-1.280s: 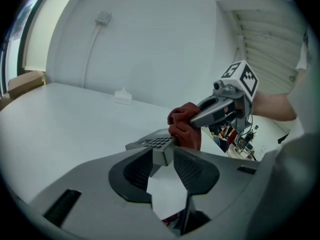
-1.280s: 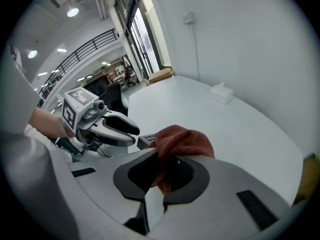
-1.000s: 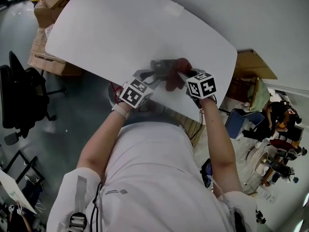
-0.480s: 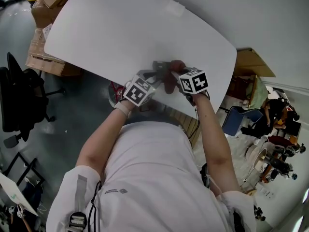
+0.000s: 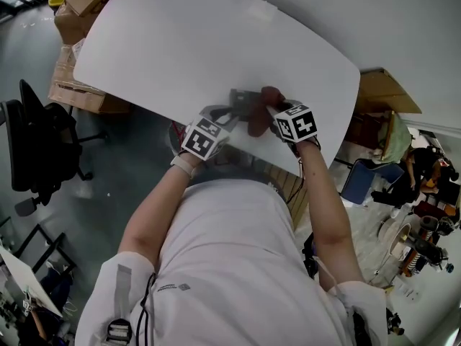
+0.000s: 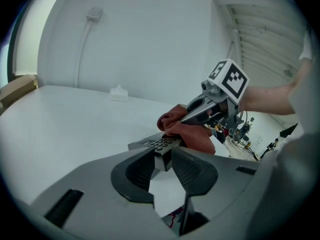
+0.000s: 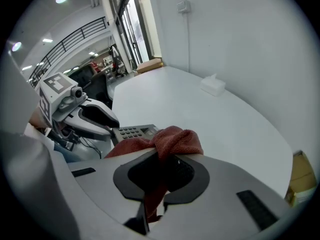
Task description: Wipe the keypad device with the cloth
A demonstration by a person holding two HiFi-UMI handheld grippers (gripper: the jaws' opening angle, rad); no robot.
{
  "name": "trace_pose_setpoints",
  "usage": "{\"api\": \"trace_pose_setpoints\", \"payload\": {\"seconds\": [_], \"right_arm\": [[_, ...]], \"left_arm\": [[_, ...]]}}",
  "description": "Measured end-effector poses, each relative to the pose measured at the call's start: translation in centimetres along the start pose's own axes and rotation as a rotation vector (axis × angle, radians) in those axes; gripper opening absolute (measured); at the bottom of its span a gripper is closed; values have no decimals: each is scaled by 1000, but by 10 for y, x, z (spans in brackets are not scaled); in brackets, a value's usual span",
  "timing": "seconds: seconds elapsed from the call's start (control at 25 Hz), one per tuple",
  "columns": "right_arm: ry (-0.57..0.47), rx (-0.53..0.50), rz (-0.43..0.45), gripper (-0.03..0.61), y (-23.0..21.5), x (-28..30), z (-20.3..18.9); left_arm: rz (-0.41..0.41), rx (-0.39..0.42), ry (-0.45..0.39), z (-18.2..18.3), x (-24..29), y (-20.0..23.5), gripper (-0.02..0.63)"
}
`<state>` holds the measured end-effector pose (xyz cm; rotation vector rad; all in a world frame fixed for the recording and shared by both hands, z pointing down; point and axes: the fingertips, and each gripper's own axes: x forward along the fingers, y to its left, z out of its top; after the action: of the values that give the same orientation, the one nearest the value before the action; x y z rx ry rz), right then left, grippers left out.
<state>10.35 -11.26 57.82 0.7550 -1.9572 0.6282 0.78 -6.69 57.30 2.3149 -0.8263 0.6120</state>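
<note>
A dark grey keypad device (image 6: 159, 145) lies near the front edge of the white table (image 5: 187, 42). My left gripper (image 6: 162, 160) is shut on its near end; its jaws have just been closing, with the device between the pads. My right gripper (image 7: 166, 170) is shut on a bunched red cloth (image 7: 172, 140), which rests on the far part of the keypad device (image 7: 131, 132). In the head view the cloth (image 5: 261, 115) sits beside the device (image 5: 241, 99), between the left gripper (image 5: 227, 114) and the right gripper (image 5: 272, 111).
A small white box (image 6: 119, 93) sits at the back of the table by the wall. Cardboard boxes (image 5: 75, 9) stand past the table's left end and a black office chair (image 5: 36, 146) is on the floor at left. The table's front edge (image 5: 216, 139) runs under my hands.
The right gripper with the cloth has sunk slightly onto the keypad device. The left gripper keeps its place at the device's near end.
</note>
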Motion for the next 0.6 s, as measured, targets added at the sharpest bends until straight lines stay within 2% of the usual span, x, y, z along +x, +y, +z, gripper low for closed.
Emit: {"api": "trace_pose_setpoints", "payload": {"seconds": [0.24, 0.36, 0.52, 0.6], "right_arm": [[-15, 76, -49, 46, -27, -11, -37], [-63, 108, -65, 46, -28, -12, -47], [-154, 215, -21, 46, -19, -17, -53], [-176, 241, 5, 46, -12, -19, -55]], "left_arm": [[46, 25, 3, 2, -3, 0, 98], [64, 32, -2, 1, -3, 5, 97], [90, 45, 9, -1, -7, 7, 97], [95, 24, -8, 1, -13, 2, 98]]}}
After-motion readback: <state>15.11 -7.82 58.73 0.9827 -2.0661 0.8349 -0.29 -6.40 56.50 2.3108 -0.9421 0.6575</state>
